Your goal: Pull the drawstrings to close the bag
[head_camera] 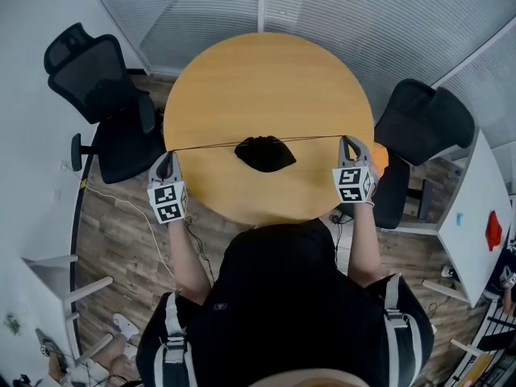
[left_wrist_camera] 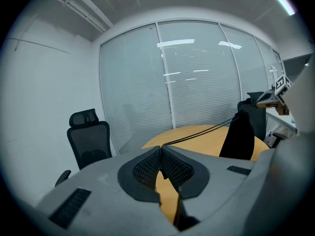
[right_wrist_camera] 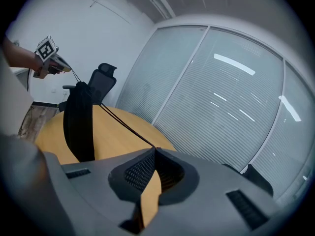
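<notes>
**Now both cords are stretched tight, with the bag strung between them**

Well, the left gripper [head_camera: 167, 158] has its jaws pinched fully together on the left drawstring [head_camera: 205, 146]. Its own view shows the cord running straight out from the meeting pads. Over on the other side, the right gripper [head_camera: 348, 140] is clamped just as tight on the right drawstring [head_camera: 310, 138]. The two grippers are well apart, at opposite edges of the round table [head_camera: 266, 71], and the cords form one nearly straight line between them.

The black bag [head_camera: 264, 153] sits midway along that line, over the near half of the tabletop, with its mouth gathered. From above it reads as a dark lump. The left gripper view shows it instead as a tall, narrow shape hanging from the cords. Whether its bottom touches the wood cannot be told.

Each gripper view also catches the opposite gripper, marker cube up, beyond the bag. A black office chair [head_camera: 105, 95] stands left of the table and a second chair [head_camera: 423, 119] right of it. A glass wall with blinds [head_camera: 363, 14] runs behind.
</notes>
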Motion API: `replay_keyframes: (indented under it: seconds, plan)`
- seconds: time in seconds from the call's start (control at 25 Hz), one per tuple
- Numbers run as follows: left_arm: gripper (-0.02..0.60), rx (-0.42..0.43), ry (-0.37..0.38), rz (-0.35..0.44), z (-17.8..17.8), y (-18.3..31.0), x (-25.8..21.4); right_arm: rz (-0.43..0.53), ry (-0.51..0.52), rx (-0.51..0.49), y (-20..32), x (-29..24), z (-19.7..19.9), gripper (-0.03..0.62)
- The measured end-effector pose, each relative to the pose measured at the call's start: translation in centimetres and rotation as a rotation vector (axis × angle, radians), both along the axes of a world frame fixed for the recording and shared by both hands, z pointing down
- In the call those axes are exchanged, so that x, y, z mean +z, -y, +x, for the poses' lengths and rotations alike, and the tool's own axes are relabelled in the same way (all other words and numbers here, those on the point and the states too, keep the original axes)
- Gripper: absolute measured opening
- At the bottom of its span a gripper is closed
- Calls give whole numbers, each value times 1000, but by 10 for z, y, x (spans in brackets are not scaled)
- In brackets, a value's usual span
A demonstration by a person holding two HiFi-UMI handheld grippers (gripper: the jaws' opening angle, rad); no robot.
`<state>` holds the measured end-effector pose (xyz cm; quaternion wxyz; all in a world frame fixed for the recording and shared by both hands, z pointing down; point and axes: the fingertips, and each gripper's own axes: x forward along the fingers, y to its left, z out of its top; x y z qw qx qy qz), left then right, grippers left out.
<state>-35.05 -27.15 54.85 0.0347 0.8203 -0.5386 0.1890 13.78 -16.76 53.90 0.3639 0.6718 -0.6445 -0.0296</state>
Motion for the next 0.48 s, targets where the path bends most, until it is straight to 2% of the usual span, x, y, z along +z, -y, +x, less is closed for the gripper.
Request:
replay_keyframes:
  seconds: [0.48]
  plan:
    - [18,1,-3,13,7,-6,4,17,-18,-20,4,-1,7,58]
